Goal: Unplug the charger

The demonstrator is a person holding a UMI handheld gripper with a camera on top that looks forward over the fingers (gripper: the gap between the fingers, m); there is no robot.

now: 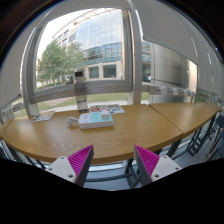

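**Above the table edge: gripper high, charger not yet located**

Over the near edge of the wooden table (pixel 110 140) we hold the gripper (pixel 113 160) well back and high, fingers pointing across the top toward the window (pixel 85 55). Jaws are apart, nothing between the pink pads (pixel 78 160). Reads as a survey pose: wide view first, approach later.

On the table, beyond the fingers: a flat box (pixel 96 119) with a light top, a small white object (pixel 72 122) just beside it, some printed sheets (pixel 106 108) further back, a tall slim container (pixel 80 88) near the window, and something pale (pixel 42 116) off toward the far end. Chairs (pixel 205 135) are tucked along the other side.

We can't make out the charger or an outlet for certain. The small white object by the box is our best guess, too small to confirm, and no cable is discernible. We judge the task at its start: close in, identify the plug, then line the open jaws up across its body.
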